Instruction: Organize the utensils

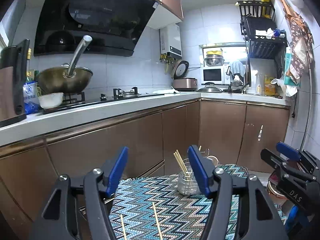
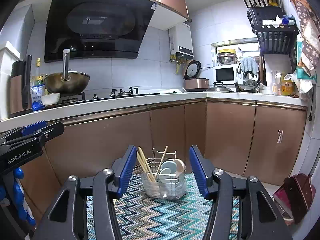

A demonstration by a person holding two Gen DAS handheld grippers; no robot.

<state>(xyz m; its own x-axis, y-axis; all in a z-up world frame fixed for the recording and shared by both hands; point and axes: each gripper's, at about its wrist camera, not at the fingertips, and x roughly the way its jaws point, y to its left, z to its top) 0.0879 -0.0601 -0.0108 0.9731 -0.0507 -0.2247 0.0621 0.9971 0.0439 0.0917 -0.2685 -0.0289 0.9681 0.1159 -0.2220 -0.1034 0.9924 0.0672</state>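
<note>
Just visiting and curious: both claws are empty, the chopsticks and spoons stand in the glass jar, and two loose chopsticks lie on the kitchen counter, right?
Not quite. In the left wrist view the two loose chopsticks lie on the zigzag mat, not the counter. The rest holds.

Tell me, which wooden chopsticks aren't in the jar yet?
The two loose wooden chopsticks lying flat on the zigzag mat; the others stand in the glass jar.

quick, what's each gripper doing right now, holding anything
left gripper: open, holding nothing, above the zigzag mat.
right gripper: open, holding nothing, facing the utensil holder.
</note>
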